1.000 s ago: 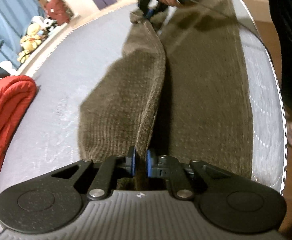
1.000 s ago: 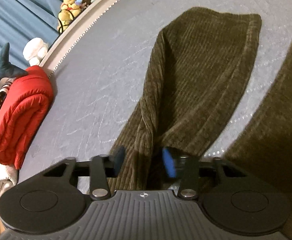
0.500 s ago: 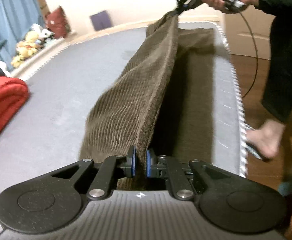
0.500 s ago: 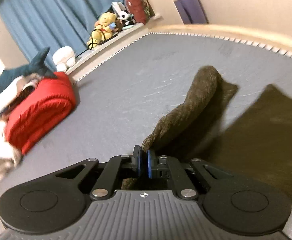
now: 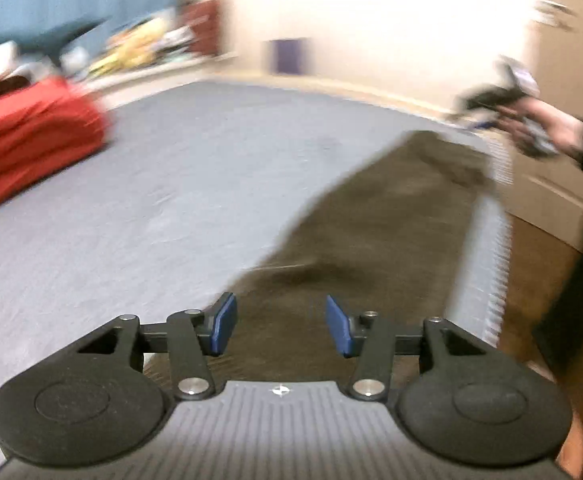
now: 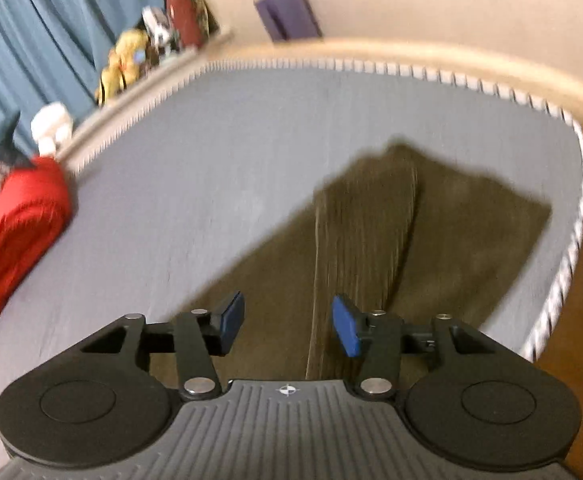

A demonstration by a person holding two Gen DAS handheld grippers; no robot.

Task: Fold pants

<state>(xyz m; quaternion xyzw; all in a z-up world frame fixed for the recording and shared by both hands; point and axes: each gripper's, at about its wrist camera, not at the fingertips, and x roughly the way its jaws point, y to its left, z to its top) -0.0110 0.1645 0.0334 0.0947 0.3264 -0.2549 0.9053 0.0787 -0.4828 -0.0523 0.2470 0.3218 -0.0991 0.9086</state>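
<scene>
Standing apart with bare air between their blue pads, the fingers of the left gripper [image 5: 279,330] have just been opening, and nothing is caught between them. Directly beyond and below those fingers the brown corduroy pants [image 5: 375,232] lie flat on the grey mattress [image 5: 163,208], running away from the fingertips toward the far right corner of the bed. The picture is smeared by motion, so the ribs of the cloth are hard to make out. Left of the fingers and well apart from the pants sits a red quilted bundle [image 5: 31,136]. Far ahead and to the right, above the far end of the pants, a person's hand [image 5: 547,128] in a dark sleeve holds the right gripper [image 5: 487,100]; from here its fingers are too blurred to judge.

In the right wrist view the right gripper [image 6: 288,328] also has its fingers spread, its jaws just having been opening, with nothing pinched. The pants [image 6: 403,240] lie beneath and past the fingertips, one leg laid lengthwise over the other, a long ridge of fabric starting between the fingers and leading away. The trouser ends rest near the mattress [image 6: 219,152] edge, beyond the right finger. Left of the left finger lies the red bundle [image 6: 15,232]; beyond it, soft toys [image 6: 123,60] line a ledge under a blue curtain [image 6: 51,28].
</scene>
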